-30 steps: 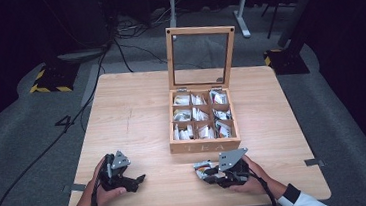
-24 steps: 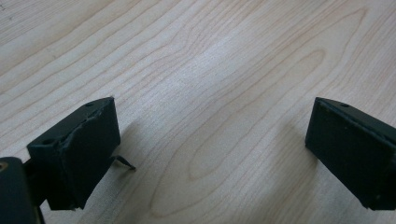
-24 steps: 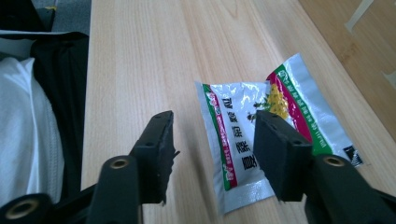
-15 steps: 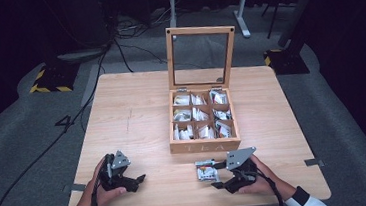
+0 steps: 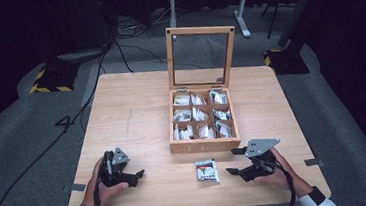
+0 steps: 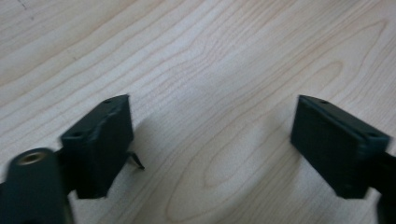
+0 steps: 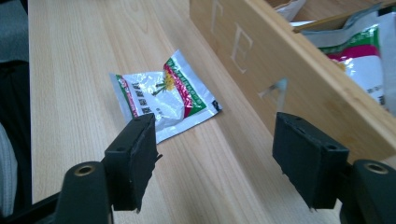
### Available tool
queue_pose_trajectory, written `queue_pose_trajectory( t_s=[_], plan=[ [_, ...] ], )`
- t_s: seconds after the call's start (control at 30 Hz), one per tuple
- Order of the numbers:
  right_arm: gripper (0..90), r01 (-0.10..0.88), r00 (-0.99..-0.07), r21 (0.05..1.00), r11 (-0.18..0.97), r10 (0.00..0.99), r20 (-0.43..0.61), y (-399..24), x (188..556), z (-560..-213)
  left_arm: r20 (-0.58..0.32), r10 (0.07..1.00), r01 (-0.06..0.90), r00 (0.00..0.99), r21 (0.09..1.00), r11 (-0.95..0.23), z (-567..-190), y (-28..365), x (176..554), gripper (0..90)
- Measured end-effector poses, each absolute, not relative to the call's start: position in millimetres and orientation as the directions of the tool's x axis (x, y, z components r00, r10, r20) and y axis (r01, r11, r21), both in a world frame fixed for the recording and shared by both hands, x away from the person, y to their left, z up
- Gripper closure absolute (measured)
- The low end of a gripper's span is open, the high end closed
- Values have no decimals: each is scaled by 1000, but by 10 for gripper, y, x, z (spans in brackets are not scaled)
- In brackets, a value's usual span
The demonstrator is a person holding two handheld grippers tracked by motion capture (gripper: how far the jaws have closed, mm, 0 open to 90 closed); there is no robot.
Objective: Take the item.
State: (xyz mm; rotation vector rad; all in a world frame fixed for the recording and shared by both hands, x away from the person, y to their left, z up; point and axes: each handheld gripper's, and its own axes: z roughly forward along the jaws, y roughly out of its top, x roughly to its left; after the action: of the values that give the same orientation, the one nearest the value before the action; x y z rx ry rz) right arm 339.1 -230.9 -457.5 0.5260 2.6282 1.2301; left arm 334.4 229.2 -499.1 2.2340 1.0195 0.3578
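Resting near the table's front edge, the right gripper (image 5: 235,161) has its jaws spread wide with nothing between them; they have just been opening. A small silver sachet (image 5: 206,171) with a red and green print lies flat on the wooden table (image 5: 136,107) just beside the jaw tips, on the side toward the person's left, apart from them. In the right gripper view the sachet (image 7: 163,98) lies beyond the gripper's (image 7: 219,158) own jaws, partly behind one jaw, and close to the front wall of the wooden box (image 7: 289,74).

That box (image 5: 202,144) stands just behind the sachet, its glass-paned lid (image 5: 201,56) upright and its nine compartments filled with similar sachets.

The left gripper (image 5: 136,176) sits well apart at the table's left front corner, held in the person's left hand (image 5: 109,187). Its jaws are parted over bare wood with nothing in them, and they have just been closing a little. In the left gripper view (image 6: 212,144) bare table grain lies between the jaws.

A second ago the right gripper held the sachet at the spot where it now lies; since then the sachet has been let go and the right hand (image 5: 277,172) has drawn away toward the right.

The sachet's printed text is too small to read, and letters carved on the box front are cut off by the frame.
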Motion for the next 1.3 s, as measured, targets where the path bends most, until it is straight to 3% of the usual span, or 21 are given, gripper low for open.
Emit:
queue_pose_trajectory(
  t_s=[0.67,1.13,1.3],
  plan=[
    [335,291,-835,812,507,548,-43,-2734,3664,-4336,19,742,482,670,748,-455,-4547,2223,3740,190],
    [306,337,-747,817,468,661,-70,-2756,4348,-4044,55,738,449,672,762,-466,-4170,1864,4356,177],
    [306,361,-706,840,406,707,-39,-2666,4636,-3929,54,751,448,658,773,-449,-4105,1734,4576,177]
  ],
)
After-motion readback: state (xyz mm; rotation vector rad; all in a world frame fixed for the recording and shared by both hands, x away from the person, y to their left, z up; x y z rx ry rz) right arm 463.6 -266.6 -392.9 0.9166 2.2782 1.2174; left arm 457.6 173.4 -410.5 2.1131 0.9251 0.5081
